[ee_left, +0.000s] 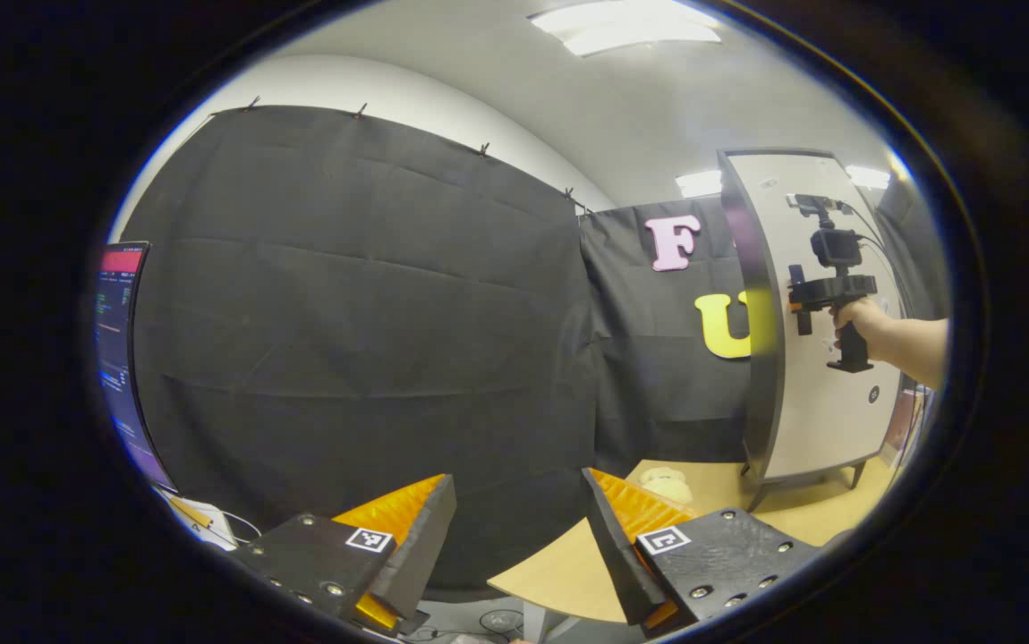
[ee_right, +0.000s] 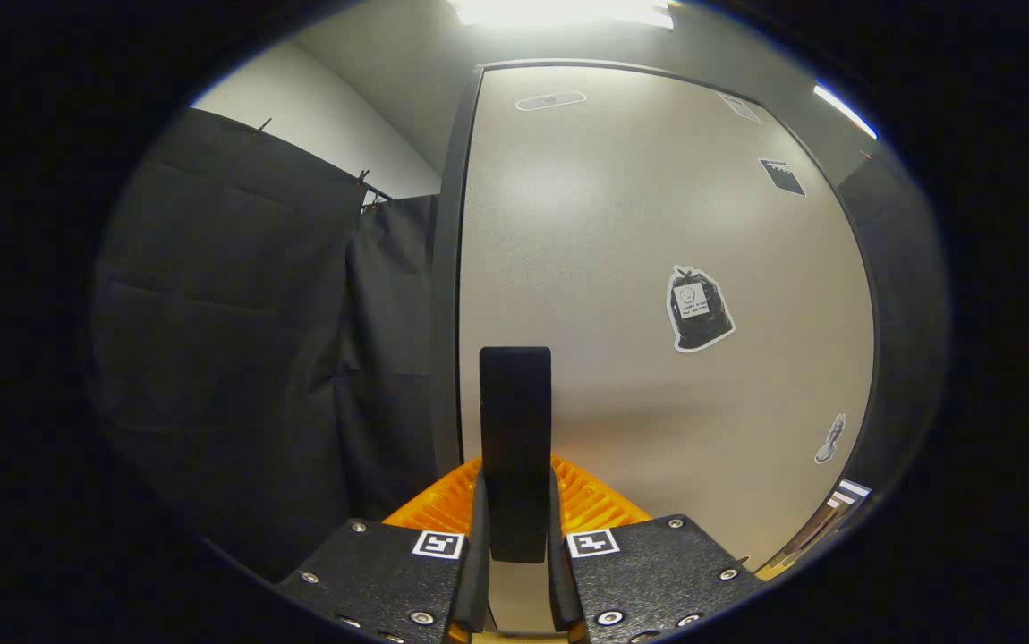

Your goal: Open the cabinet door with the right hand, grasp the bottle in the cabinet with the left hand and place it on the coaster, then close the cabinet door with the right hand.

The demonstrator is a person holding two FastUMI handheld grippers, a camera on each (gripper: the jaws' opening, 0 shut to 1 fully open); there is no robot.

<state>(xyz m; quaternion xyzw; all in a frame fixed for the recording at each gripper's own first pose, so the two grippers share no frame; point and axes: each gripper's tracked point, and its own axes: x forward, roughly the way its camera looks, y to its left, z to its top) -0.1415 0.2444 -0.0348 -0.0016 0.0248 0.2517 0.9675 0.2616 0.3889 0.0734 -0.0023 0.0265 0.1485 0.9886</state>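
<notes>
Right gripper [ee_right: 514, 537] clamped on the dark vertical handle [ee_right: 515, 447] of the cabinet door [ee_right: 658, 268], which rises toward 12 o'clock in the right gripper view. Left gripper [ee_left: 519, 537], fingers apart, hangs over the desk [ee_left: 559, 572] edge; the cabinet [ee_left: 814, 358] stands at 2 o'clock. Cabinet interior hidden. A hand [ee_left: 859, 317] grips the right gripper's grip at door height, forearm level.

Off to my left there's a monitor [ee_left: 121, 358] lit up at the edge of the booth, with some white gear and cables [ee_left: 201, 523] sitting just below it. The light wood table [ee_left: 568, 572] runs out ahead of me, and a small pale lumpy thing [ee_left: 668, 485] sits on it near the back wall, can't tell what it is. Ceiling lights [ee_left: 626, 25] glare overhead.
</notes>
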